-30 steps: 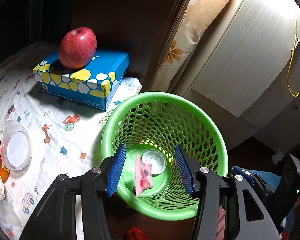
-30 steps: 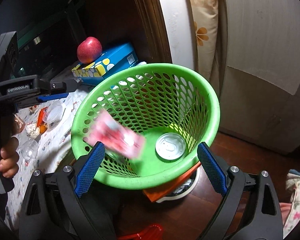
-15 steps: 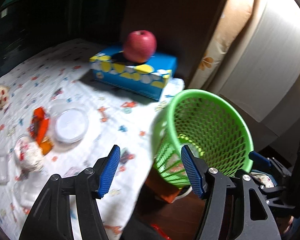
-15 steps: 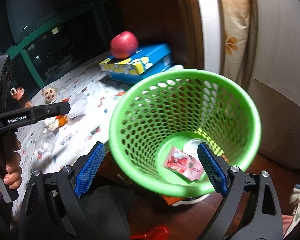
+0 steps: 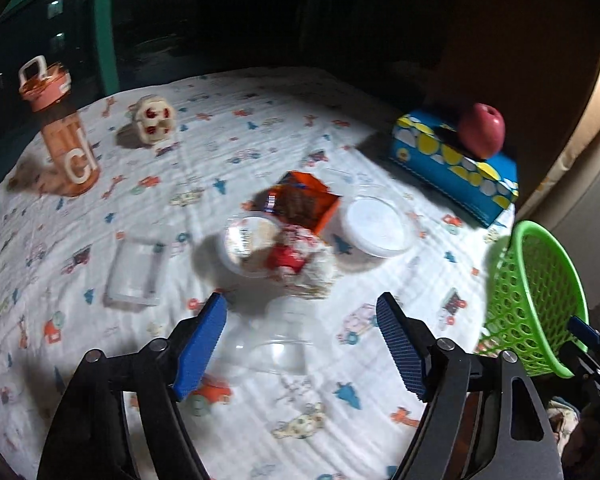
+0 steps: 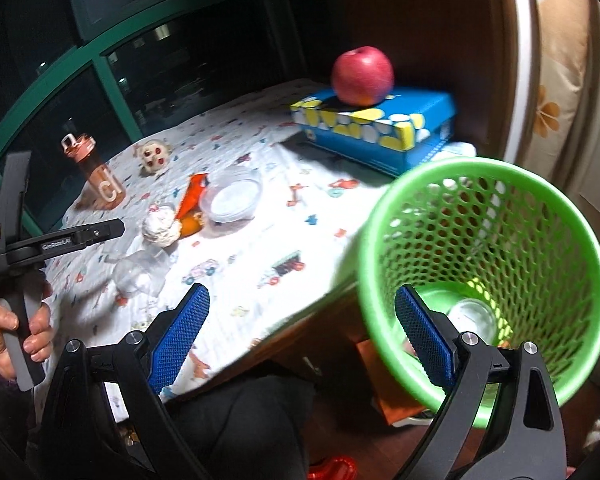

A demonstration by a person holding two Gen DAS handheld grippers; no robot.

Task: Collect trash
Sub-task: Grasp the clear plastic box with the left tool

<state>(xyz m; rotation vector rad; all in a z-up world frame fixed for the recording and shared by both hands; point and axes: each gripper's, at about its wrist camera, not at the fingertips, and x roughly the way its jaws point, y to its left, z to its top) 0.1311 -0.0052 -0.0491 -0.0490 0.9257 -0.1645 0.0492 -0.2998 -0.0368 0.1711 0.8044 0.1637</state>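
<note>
1. The left tongs [image 5: 300, 320] hang over the tabletop [image 5: 380, 412], which wears a white cloth printed with small vehicles. Their blue jaws are opening, gripping nothing; a clear plastic cup [image 5: 280, 340] lies on the cloth in the gap.
2. The right tongs [image 6: 300, 328] stand wide and empty beside the green mesh wastebasket [image 6: 500, 184], which sits just off the tabletop's edge with a round lid in its bottom.
3. Mid-table, touching each other: a crumpled white wrapper [image 5: 304, 256], an orange snack packet [image 5: 304, 200] and a round clear container [image 5: 376, 224].
4. Further back: a red apple [image 6: 362, 74] on a blue tissue box [image 6: 380, 128], and an orange drinking bottle [image 5: 60, 132].
</note>
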